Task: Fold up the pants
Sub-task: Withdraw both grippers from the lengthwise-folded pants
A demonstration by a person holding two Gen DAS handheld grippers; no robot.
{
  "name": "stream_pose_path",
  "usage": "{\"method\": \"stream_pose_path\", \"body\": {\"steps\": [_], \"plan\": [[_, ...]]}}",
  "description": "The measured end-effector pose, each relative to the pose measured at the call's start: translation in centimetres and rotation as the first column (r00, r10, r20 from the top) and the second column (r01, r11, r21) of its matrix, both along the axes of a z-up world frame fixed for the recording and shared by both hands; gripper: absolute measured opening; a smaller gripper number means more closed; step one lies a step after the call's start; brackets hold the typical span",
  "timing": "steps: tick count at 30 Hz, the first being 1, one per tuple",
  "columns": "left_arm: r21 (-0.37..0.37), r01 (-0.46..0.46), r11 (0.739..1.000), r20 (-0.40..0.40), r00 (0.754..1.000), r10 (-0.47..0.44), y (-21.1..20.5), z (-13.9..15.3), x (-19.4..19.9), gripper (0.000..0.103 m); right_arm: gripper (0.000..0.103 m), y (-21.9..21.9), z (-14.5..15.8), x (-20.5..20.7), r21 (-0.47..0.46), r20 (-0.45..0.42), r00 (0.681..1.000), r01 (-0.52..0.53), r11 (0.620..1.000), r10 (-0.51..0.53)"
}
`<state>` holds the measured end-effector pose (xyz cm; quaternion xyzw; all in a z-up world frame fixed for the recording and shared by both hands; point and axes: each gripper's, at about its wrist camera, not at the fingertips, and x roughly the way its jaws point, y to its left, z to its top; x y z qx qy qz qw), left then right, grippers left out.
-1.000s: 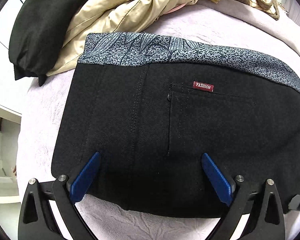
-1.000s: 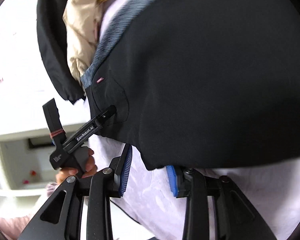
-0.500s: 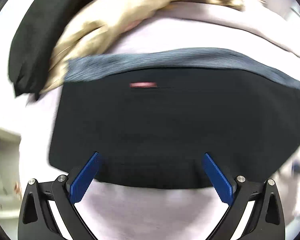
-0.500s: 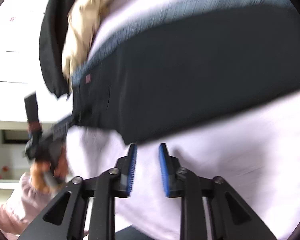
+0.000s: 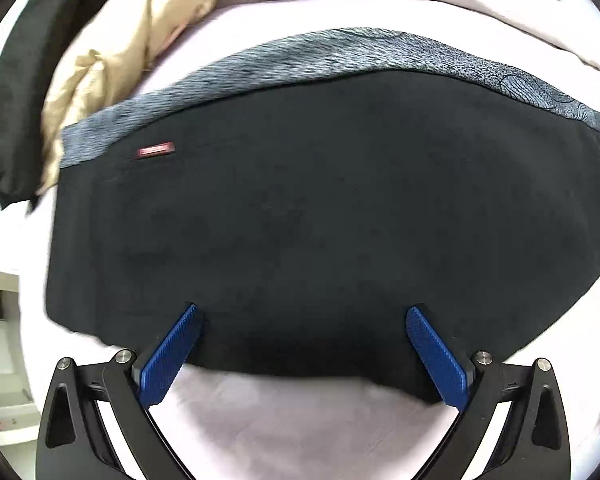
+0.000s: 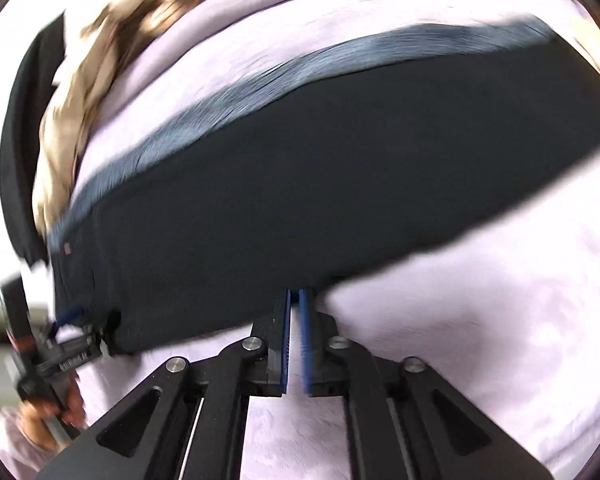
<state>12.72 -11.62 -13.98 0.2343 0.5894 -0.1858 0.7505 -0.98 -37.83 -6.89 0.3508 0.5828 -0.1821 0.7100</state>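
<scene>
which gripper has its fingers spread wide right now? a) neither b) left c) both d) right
b: the left gripper has its blue fingers far apart over the near edge of the black pants, while the right gripper shows only a thin slit between its fingers.

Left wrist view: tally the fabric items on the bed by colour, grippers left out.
Black with grey waistband: 1, the pants
Plain black: 1, a garment at the left edge
Beige: 1, a garment behind the pants
Lilac: 1, the bed cover
Total: 4
</scene>
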Motion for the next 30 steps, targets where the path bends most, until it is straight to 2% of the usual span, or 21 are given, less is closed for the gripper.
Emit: {"method": "stream_pose_path", "body": {"steps": [3, 5, 13, 16, 22, 25, 30], "plan": [[0.014, 0.01, 1.0, 0.0, 1.0, -0.01, -0.1, 1.5, -1.2, 0.103, 0.032, -0.4, 1.3, -1.5, 0.059, 0.03, 0.999, 0.042, 0.997, -0.044], [0.007, 0.027, 1.0, -0.016, 1.0, -0.027, -0.6, 2.6, -2.5, 0.103, 0.042, 0.3, 1.8, -2.2, 0.084, 0.02, 0.998, 0.052, 0.995, -0.053], [-0.097, 0.129, 0.987, -0.109, 0.984, -0.139, -4.5, 6.1, -8.2, 0.103, 0.043, 2.4, 3.7, -5.4, 0.219, 0.015, 0.991, 0.125, 0.968, -0.131], [-0.121, 0.188, 0.975, -0.105, 0.974, -0.201, -6.8, 6.7, -10.3, 0.103, 0.043, 2.3, 4.7, -6.4, 0.213, 0.017, 0.987, 0.152, 0.965, -0.159], [-0.167, 0.262, 0.95, -0.077, 0.957, -0.278, -9.5, 8.3, -11.4, 0.103, 0.043, 0.1, 7.6, -8.8, 0.145, 0.045, 0.975, 0.21, 0.967, -0.218], [-0.164, 0.279, 0.946, -0.082, 0.952, -0.294, -9.5, 8.5, -9.6, 0.103, 0.044, -1.0, 8.4, -9.8, 0.127, 0.06, 0.963, 0.252, 0.959, -0.261], [-0.139, 0.294, 0.945, -0.087, 0.947, -0.308, -11.0, 8.2, -11.0, 0.103, 0.044, -3.4, 9.5, -11.2, 0.1, 0.079, 0.956, 0.274, 0.956, -0.283]]}}
